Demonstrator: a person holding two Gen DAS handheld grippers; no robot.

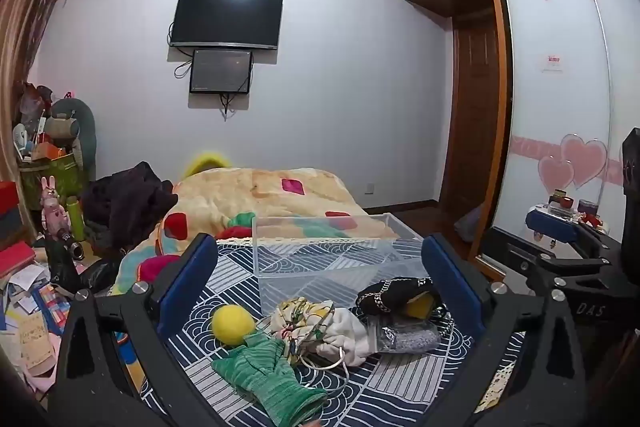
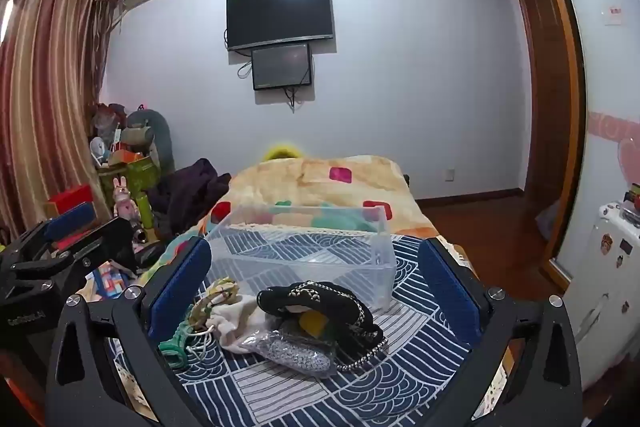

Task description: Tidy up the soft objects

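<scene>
Both grippers hover over a patterned cloth (image 1: 224,267) on the bed, side by side, aimed at a small pile of soft things.

Left gripper (image 1: 320,279): jaws spread wide, nothing between the blue pads (image 1: 188,279). Right gripper (image 2: 316,287): likewise released, pads (image 2: 180,287) well apart, nothing held. Each gripper shows at the edge of the other's view.

Pile, as seen from the left wrist:
- yellow ball (image 1: 233,325), at the left, touching the green knit piece (image 1: 272,375) just in front of it.
- white drawstring pouch (image 1: 320,331) in the middle, cords and a ring trailing forward.
- grey glittery pouch (image 1: 408,337) to its right, touching it.
- black bag (image 1: 394,295) with a chain strap, behind the grey pouch; a yellow block (image 1: 420,307) sits tucked against it (whether inside or merely under the flap cannot be told).

Clear bin (image 1: 320,247) stands upright on the cloth just behind the pile, the cloth pattern visible through its walls. From the right wrist the bin (image 2: 304,247) lies straight ahead, the black bag (image 2: 320,307) nearest it.

Beyond: a blanket (image 1: 260,195), a wall TV (image 1: 228,17), clutter at left.
</scene>
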